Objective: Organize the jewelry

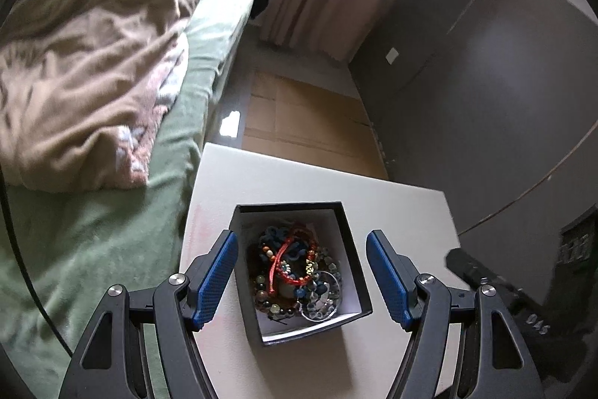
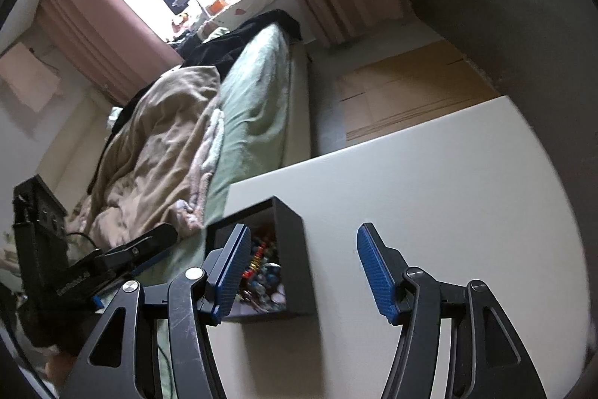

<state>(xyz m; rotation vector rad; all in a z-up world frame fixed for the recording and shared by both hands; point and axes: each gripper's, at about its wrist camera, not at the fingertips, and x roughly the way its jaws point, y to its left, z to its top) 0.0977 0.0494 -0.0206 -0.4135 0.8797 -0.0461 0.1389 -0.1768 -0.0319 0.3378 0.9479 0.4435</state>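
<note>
A small black open box [image 1: 353,257] with a white inside stands on a white table [image 1: 403,212]. It holds a pile of beaded bracelets [image 1: 299,272], one a red cord bracelet [image 1: 287,257]. My left gripper [image 1: 302,273] is open, above the box, its blue pads either side of it. In the right wrist view the box [image 2: 293,249] is at the left, beads [image 2: 263,272] showing inside. My right gripper [image 2: 299,272] is open and empty, its left pad [image 2: 231,272] over the box, its right pad over bare table [image 2: 429,197].
A bed with a green sheet [image 1: 112,242] and a beige blanket [image 1: 86,70] runs along the table's left side. Cardboard [image 1: 306,114] lies on the floor beyond the table. A dark wall [image 1: 486,81] stands to the right. The left gripper body [image 2: 93,268] shows at the right view's left edge.
</note>
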